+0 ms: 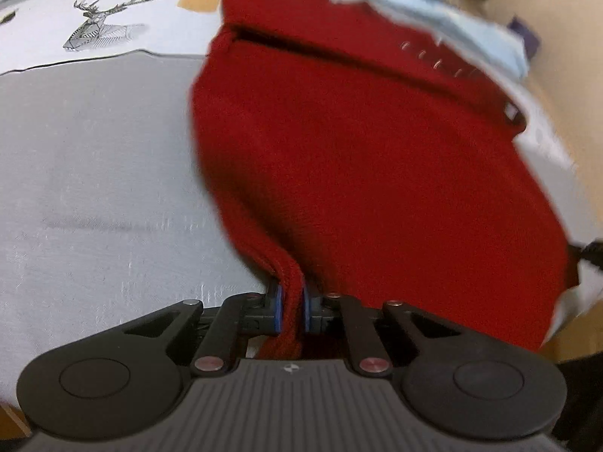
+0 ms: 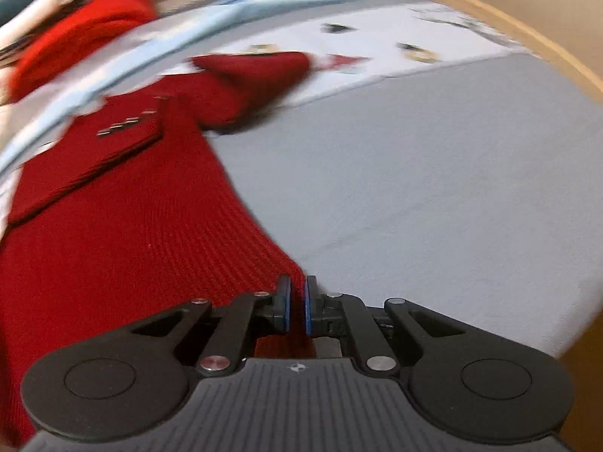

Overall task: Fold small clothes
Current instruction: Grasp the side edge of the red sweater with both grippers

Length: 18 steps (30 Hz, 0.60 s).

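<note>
left gripper (image 1: 291, 307) pinched on a doubled hem edge of the dark red knitted sweater (image 1: 358, 173); right gripper (image 2: 297, 307) clamped on its other bottom corner. sweater lies flat on the grey bed sheet (image 1: 94, 158). soft, limp, thick rib knit: should grip well, will sag, so hold at corners. right view shows a sleeve (image 2: 256, 75) folded across and a bright red garment (image 2: 75, 34) behind; left view shows a deer print (image 1: 101, 22).

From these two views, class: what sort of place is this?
Probably a bedroom: a grey bed sheet with a deer-printed cloth beyond it, a red knitted sweater laid out, and more clothes piled behind.
</note>
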Each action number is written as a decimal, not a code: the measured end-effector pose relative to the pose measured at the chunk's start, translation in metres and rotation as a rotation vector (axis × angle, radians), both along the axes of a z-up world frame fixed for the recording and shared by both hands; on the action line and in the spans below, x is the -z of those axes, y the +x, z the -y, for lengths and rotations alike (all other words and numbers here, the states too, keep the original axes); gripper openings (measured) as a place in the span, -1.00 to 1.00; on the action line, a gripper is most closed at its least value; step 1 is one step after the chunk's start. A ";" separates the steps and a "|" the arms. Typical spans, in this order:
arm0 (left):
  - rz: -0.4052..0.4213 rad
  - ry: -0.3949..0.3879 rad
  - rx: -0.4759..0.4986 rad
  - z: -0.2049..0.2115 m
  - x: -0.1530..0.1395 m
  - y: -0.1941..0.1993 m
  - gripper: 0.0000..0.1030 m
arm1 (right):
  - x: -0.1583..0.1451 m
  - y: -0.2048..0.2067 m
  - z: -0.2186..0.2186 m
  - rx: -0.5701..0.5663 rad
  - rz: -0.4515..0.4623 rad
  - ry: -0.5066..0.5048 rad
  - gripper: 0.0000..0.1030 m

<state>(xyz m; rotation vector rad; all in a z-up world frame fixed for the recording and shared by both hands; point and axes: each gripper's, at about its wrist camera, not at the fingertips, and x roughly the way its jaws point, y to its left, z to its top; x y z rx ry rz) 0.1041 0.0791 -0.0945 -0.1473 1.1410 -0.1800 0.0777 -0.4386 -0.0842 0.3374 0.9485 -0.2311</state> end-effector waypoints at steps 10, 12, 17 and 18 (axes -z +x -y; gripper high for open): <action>-0.061 0.088 -0.130 -0.063 -0.008 -0.025 -0.80 | 0.010 -0.015 -0.024 -0.142 -0.057 -0.058 -0.86; -0.069 0.100 -0.112 -0.058 -0.010 -0.031 -0.80 | 0.009 -0.015 -0.021 -0.103 -0.074 -0.067 -0.88; -0.060 0.105 -0.125 -0.045 -0.022 -0.034 -0.74 | 0.009 -0.021 -0.022 -0.115 -0.120 -0.154 -0.88; -0.024 0.112 -0.128 -0.040 -0.030 -0.035 -0.73 | 0.010 -0.022 -0.020 -0.120 -0.122 -0.169 -0.87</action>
